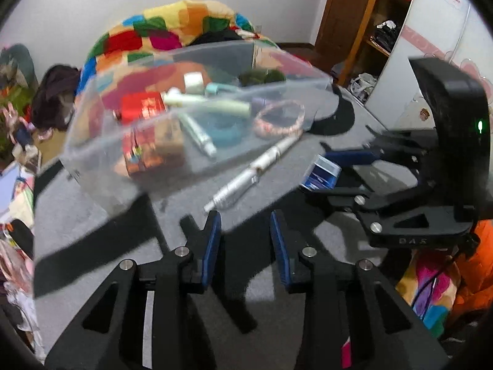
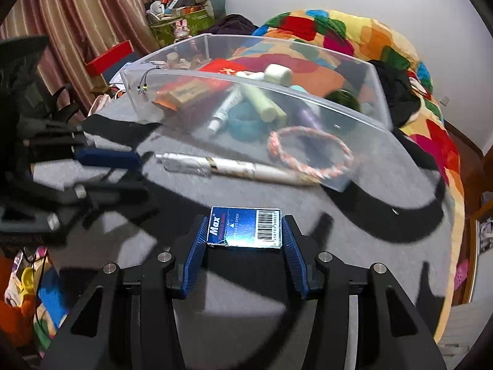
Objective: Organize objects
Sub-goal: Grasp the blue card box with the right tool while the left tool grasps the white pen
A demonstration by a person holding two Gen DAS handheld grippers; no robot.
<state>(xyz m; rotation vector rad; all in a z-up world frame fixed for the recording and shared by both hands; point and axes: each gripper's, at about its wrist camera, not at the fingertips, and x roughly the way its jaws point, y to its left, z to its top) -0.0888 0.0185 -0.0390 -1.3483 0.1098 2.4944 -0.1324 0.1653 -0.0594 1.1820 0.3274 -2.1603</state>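
A clear plastic bin (image 1: 92,141) (image 2: 374,92) stands on the grey cloth and holds tubes, a red box, tape rolls and a braided bracelet (image 1: 279,118) (image 2: 309,152). A white pen-like device (image 1: 252,169) (image 2: 234,166) lies on the cloth in front of the bin. My right gripper (image 2: 245,231) (image 1: 334,169) is shut on a small blue Max staple box (image 2: 246,226) (image 1: 320,172), held just above the cloth. My left gripper (image 1: 245,225) (image 2: 132,172) is open and empty, close to the near end of the pen.
The grey cloth (image 1: 107,215) (image 2: 385,262) has black bands across it. A patchwork quilt (image 1: 160,27) (image 2: 354,40) lies behind the bin. Clutter lies off the left edge (image 1: 15,141). A wooden shelf (image 1: 363,24) stands at the back right.
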